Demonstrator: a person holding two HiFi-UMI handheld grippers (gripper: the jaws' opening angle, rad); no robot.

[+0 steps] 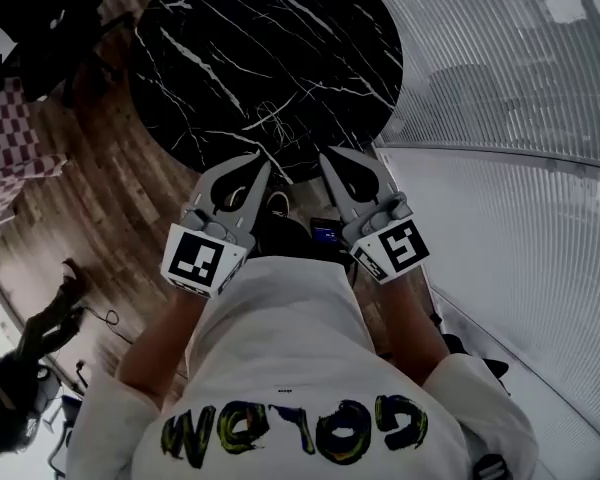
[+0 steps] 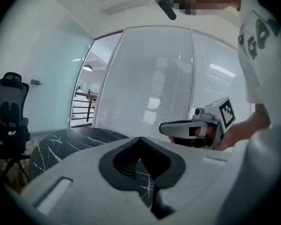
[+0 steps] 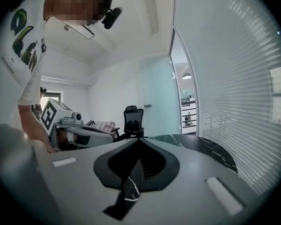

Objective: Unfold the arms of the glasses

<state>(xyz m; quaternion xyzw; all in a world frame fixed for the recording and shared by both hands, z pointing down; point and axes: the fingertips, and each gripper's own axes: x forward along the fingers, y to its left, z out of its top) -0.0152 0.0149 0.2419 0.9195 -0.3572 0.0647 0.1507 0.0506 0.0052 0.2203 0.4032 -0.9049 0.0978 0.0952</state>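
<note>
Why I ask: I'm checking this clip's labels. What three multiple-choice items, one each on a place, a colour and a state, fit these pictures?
1. Where are the tips of the grey plastic left tool and right tool?
A. At the near edge of the round black marble table
B. Inside a drawer
C. At the table's far edge

2. What colour are the table's veins?
A. Gold
B. White
C. Red

3. How do both tools' jaws stand?
A. Wide apart
B. Closed on a cup
C. Together, with nothing between

Answers:
1 A: the head view shows both tips at that edge.
2 B: white lines cross the black top.
3 C: each gripper view shows closed jaws holding nothing.
</note>
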